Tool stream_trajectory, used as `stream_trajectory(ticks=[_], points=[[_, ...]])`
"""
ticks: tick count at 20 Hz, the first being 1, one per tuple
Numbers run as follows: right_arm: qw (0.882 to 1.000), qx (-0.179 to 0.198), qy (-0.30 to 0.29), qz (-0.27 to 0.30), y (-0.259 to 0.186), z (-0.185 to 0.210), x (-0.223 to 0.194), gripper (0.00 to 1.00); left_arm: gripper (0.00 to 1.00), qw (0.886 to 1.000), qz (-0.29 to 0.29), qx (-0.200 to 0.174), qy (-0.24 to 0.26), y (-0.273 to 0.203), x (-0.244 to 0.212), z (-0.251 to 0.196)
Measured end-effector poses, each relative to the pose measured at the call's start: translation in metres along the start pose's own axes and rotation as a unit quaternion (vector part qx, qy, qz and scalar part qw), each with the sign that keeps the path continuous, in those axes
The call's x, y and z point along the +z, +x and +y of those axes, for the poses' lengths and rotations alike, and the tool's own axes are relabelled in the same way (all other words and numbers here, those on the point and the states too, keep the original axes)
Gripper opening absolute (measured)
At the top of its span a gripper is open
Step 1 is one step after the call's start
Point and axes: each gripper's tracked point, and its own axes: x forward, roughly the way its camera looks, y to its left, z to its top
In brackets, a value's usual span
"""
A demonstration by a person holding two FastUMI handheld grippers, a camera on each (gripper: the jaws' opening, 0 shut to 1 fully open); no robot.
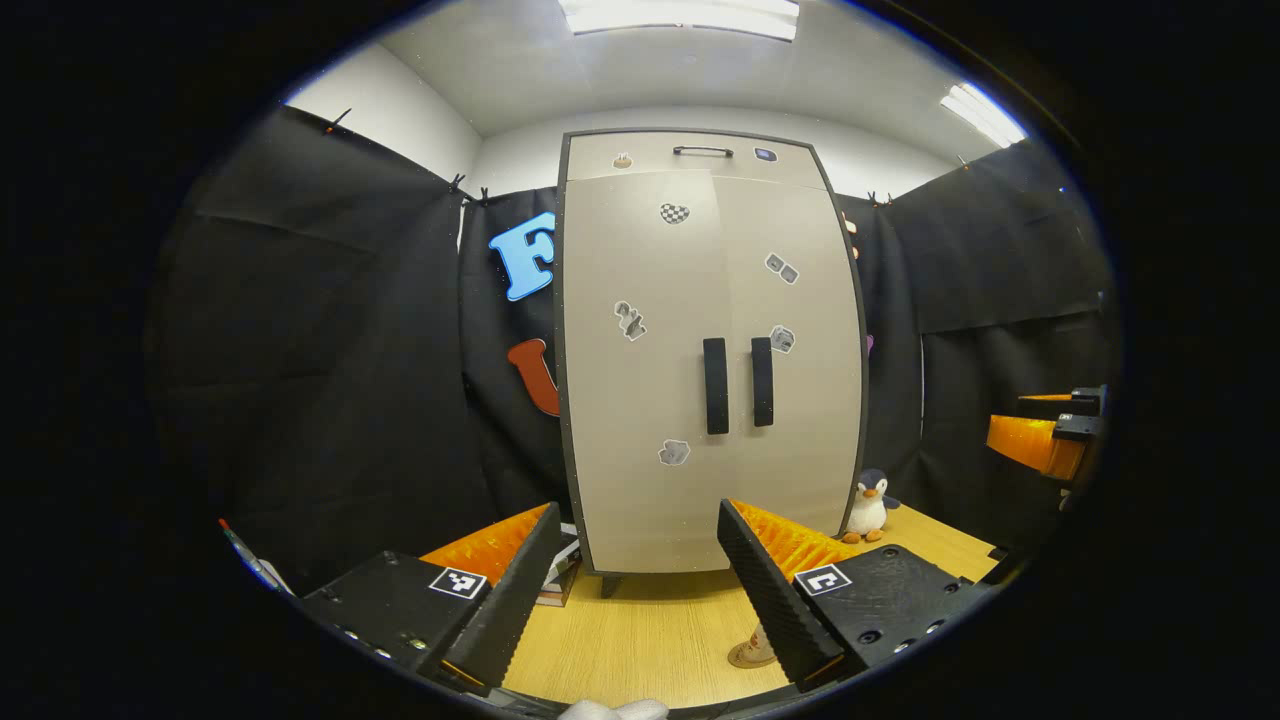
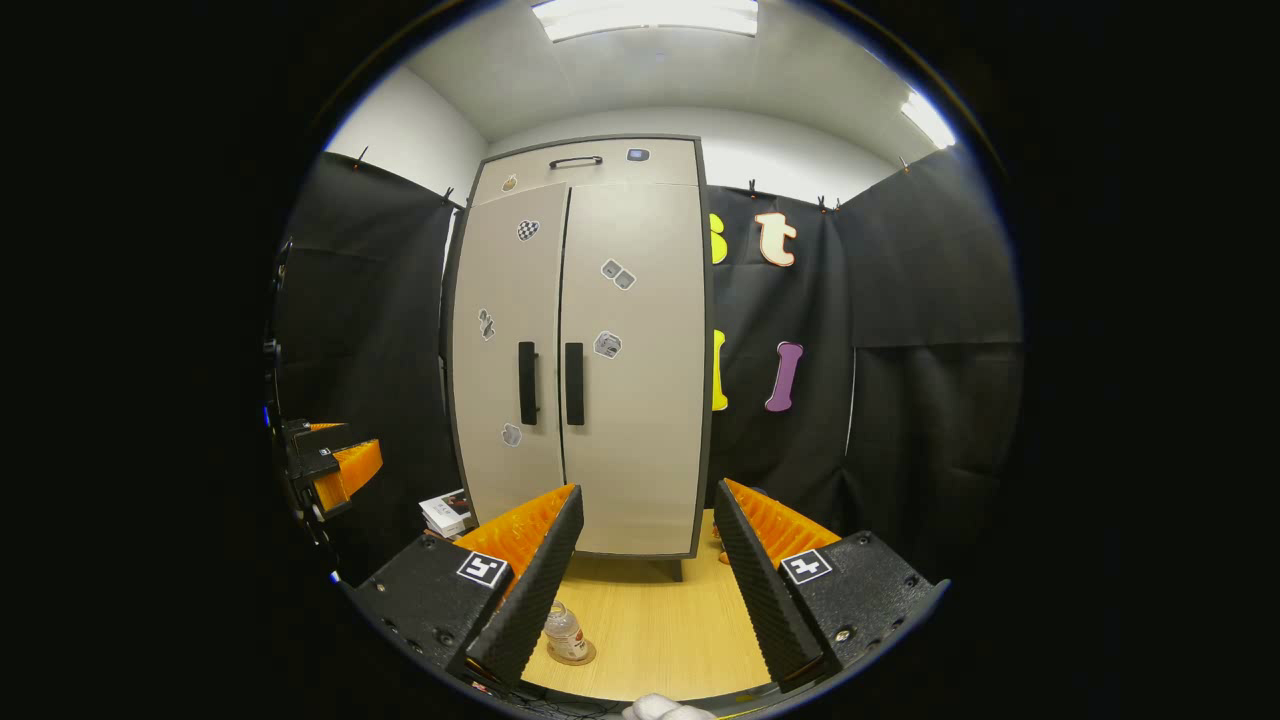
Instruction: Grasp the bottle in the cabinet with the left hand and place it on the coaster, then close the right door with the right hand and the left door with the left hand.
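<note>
- Standing nearest of all, the left tongs (image 1: 620,590) hang with their two fingers spread wide and nothing between them, held back over the pale wooden counter (image 1: 640,640).
- Beside them the right tongs (image 2: 648,585) are just as wide apart and just as empty, also drawn back from the furniture.
- Down by the left finger in the right gripper view, the bottle (image 2: 565,632) stands on the round coaster (image 2: 572,655) near the counter's front edge; from the left gripper view I can make out only the coaster's rim (image 1: 748,655) behind a finger.
- The bottle is upright, long axis vertical, cap end pointing at the ceiling; its label I can't make out.
- Farther back, a little stuffed penguin (image 1: 868,507) sits on the counter by the cabinet's right corner, and a stack of books (image 2: 445,514) lies at its left.
- At the far end the cabinet (image 1: 710,350) stands with left door (image 1: 640,380) and right door (image 1: 800,380) both flush, the two dark handles (image 1: 738,384) side by side at the seam.
- To my eye every step reads as done: bottle placed, both doors shut. Nothing calls for another grasp; the sensible move would be simply keeping both tongs clear of the bottle.
</note>
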Motion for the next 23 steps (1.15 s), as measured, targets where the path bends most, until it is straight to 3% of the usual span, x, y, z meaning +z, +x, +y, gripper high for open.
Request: stream_trajectory(ticks=[13,23], points=[[1.0,0.01,0.0,-0.002,0.006,0.01,0.001,0.82,0.96,1.0,0.014,0.009,-0.015,0.004,-0.007,0.012],[0.999,0.047,-0.008,0.005,0.017,0.039,0.011,0.82,0.96,0.999,0.017,0.027,-0.009,-0.017,-0.008,0.026]])
